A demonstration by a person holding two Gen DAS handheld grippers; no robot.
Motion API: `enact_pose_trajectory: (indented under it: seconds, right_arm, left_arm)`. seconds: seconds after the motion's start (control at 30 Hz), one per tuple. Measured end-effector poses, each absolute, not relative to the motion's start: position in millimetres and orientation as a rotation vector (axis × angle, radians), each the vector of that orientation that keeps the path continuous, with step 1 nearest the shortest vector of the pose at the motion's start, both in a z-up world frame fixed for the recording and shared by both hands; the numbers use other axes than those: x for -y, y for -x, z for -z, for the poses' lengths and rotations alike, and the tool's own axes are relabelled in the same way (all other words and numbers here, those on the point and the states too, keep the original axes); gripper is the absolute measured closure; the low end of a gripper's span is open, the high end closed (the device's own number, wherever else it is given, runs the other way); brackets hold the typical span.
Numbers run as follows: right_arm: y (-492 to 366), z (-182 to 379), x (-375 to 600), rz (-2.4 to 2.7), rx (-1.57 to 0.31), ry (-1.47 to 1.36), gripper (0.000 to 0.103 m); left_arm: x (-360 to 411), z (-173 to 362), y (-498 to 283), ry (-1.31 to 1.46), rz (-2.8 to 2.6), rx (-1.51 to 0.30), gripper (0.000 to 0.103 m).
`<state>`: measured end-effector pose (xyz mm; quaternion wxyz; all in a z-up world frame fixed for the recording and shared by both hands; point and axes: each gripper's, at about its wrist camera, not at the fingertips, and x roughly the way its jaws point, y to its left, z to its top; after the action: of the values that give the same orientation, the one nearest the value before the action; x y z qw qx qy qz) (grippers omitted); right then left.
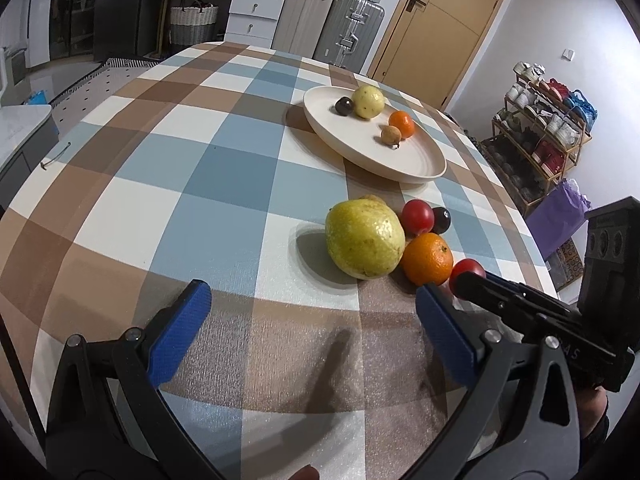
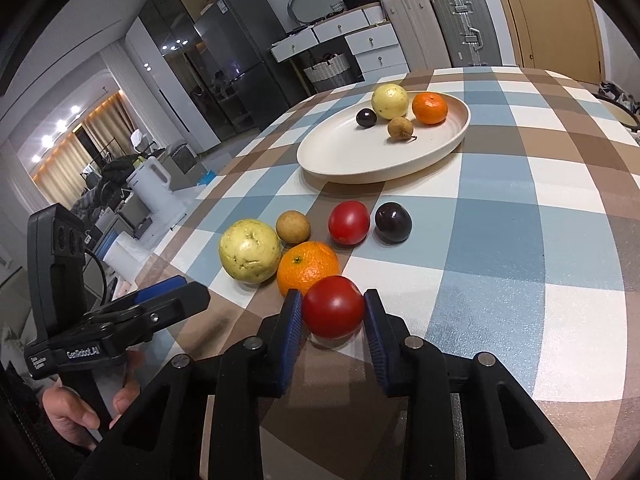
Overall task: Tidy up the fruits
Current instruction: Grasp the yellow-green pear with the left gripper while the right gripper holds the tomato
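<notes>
A cream plate [image 2: 344, 160] [image 1: 400, 164] holds a yellow guava [image 2: 389, 101], an orange [image 2: 429, 108], a dark plum [image 2: 366, 117] and a brown longan [image 2: 400, 128]. On the checked cloth lie a big guava [image 2: 250, 250] [image 1: 364, 238], an orange [image 2: 307, 267] [image 1: 427, 258], a longan [image 2: 293, 226], a red tomato [image 2: 349, 223] [image 1: 417, 217] and a dark plum [image 2: 393, 222] [image 1: 441, 220]. My right gripper [image 2: 333, 312] is shut on another red tomato [image 2: 334, 306] [image 1: 467, 270] on the cloth. My left gripper [image 1: 312, 320] is open and empty, just short of the big guava.
The table edge runs along the right in the left wrist view, with a shoe rack [image 1: 544, 136] beyond it. Suitcases [image 1: 348, 32], drawers [image 1: 252, 10] and a door [image 1: 436, 20] stand behind the table. A white kettle [image 2: 154, 180] stands off the table's left side.
</notes>
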<state>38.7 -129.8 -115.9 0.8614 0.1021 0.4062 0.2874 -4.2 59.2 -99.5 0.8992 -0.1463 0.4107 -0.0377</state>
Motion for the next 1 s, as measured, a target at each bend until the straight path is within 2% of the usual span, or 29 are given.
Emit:
enact_pose_trajectory:
  seconds: [0.63, 0.9, 0.97, 1.0]
  right_arm:
    - [-33.6, 114.0, 145.6, -0.662, -0.81, -0.293, 0.071]
    - [-32.4, 112.9, 143.2, -0.678, -0.794, -0.288, 0.072]
    - [-32.6, 113.3, 144.2, -0.68, -0.796, -0.295, 0.071]
    - [-32.9, 113.5, 144.6, -0.682, -0.797, -0.297, 0.071]
  left_arm:
    - [-46.9, 93.2, -42.3, 0.305, 0.117, -0.891, 0.001]
    - [-48.9, 104.1, -59.6, 0.4, 0.199, -0.943, 0.002]
    - [-48.2, 106.5, -61.2, 0.421, 0.219, -0.95, 0.004]
    - [-47.7, 106.5, -61.6, 0.422, 0.223, -0.946, 0.009]
